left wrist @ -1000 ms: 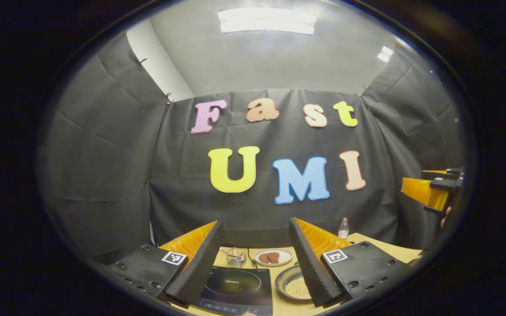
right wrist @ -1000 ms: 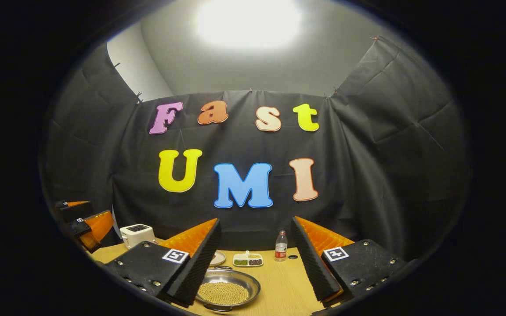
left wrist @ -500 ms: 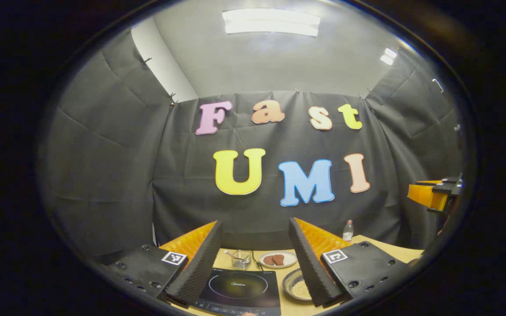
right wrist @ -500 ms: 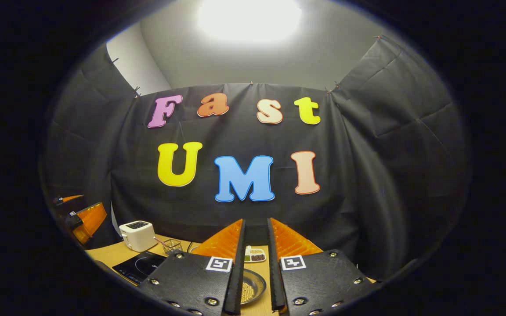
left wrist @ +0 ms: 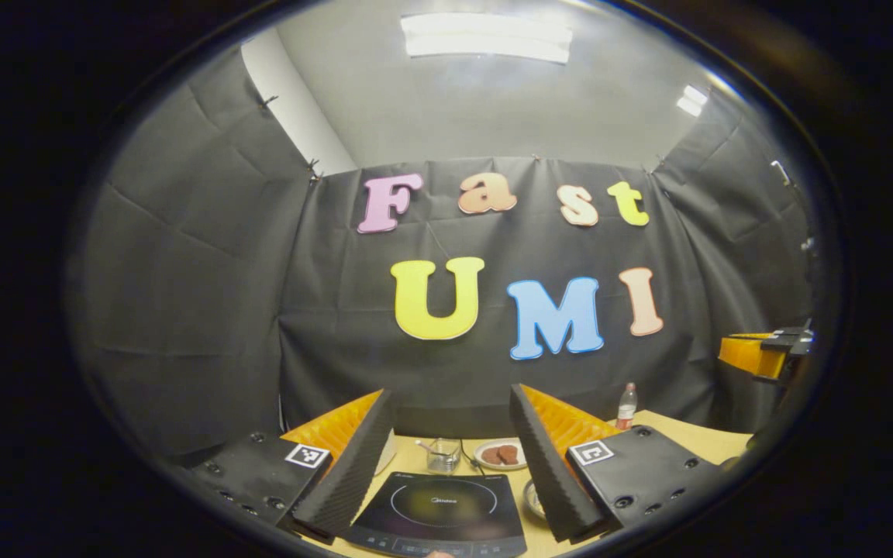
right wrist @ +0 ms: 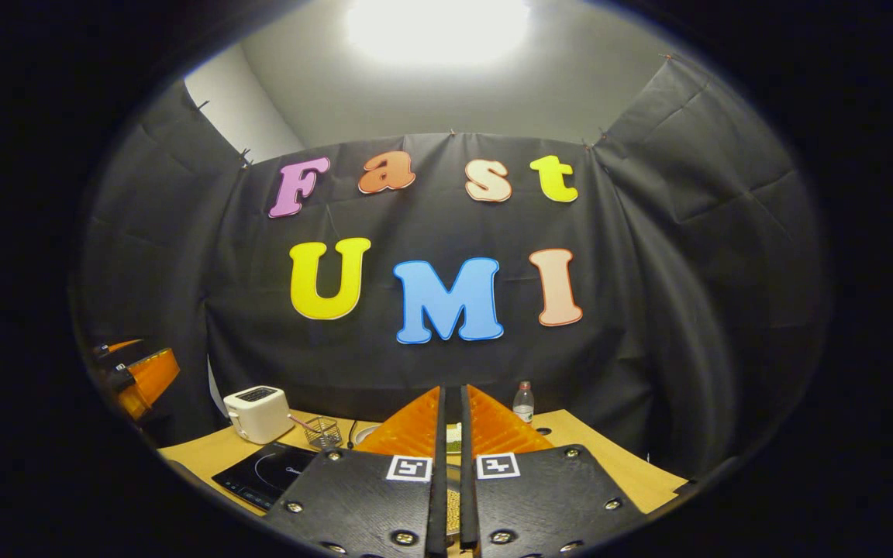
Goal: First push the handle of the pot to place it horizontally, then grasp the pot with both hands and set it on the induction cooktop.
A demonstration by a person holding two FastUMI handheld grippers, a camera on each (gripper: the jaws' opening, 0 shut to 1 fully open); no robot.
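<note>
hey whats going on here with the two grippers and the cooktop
A person holds a gripper in each hand above a wooden table. The left gripper is open, hovering over the induction cooktop. The right gripper has its fingers nearly together, with nothing clearly gripped, above the pot of beans. The pot is off the cooktop, beside it. A toaster stands at the back.

Black cloth walls (left wrist: pixel 183 294) hung pinned around me on three sides, a pale wall (left wrist: pixel 299 116) behind their left corner. A ceiling lamp (left wrist: pixel 485 35) glared overhead, and a wooden table (right wrist: pixel 609 465) stood below.
</note>
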